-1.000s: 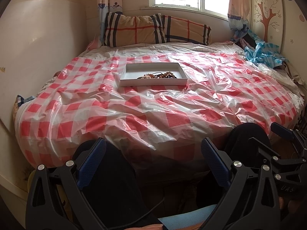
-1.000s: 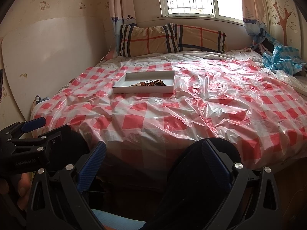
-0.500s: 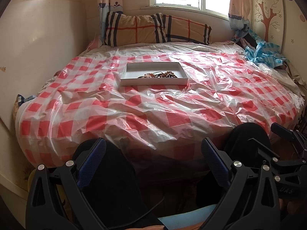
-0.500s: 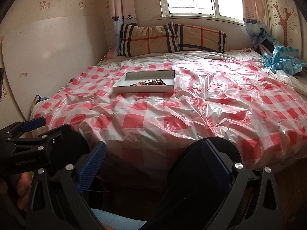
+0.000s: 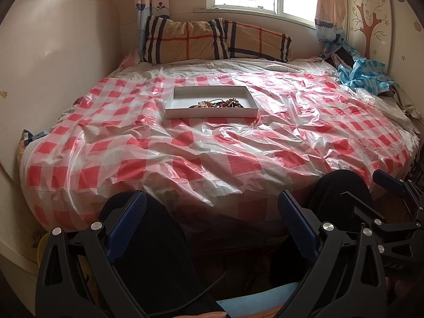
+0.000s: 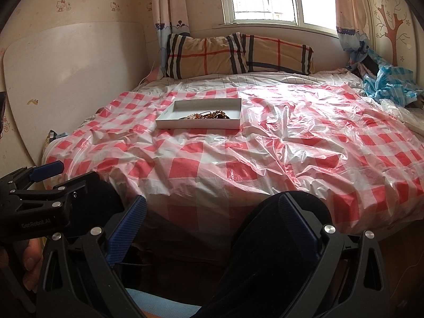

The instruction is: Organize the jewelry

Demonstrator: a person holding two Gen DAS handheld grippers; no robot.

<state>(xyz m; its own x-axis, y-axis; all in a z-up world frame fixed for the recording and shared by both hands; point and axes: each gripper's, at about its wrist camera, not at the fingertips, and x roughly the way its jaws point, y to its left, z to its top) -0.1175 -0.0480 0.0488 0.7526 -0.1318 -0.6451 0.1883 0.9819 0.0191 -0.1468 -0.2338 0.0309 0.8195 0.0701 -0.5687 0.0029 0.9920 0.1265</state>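
Note:
A shallow white tray (image 5: 169, 107) (image 6: 164, 120) lies on the middle of the bed. A tangled heap of brown and amber bead jewelry (image 5: 218, 104) (image 6: 205, 115) rests in its near right part. My left gripper (image 5: 210, 206) hangs open and empty in front of the bed's near edge, well short of the tray. Lower right of it, my right gripper (image 6: 212, 208) is also open with nothing between its blue pads. Each gripper shows at the edge of the other's view: the right one (image 5: 392, 206), the left one (image 6: 39, 185).
A red-and-white checked plastic sheet (image 5: 212, 153) covers the bed. Plaid pillows (image 5: 212, 41) line the far end under a window. Crumpled blue cloth (image 5: 363, 73) lies at the far right. A pale headboard panel (image 6: 66, 79) stands on the left. A person's dark-clad knees (image 5: 153, 238) sit below the grippers.
Both cameras have tilted slightly, so the bed and tray sit a little lower in the views. The grippers stay open and nothing on the bed has moved.

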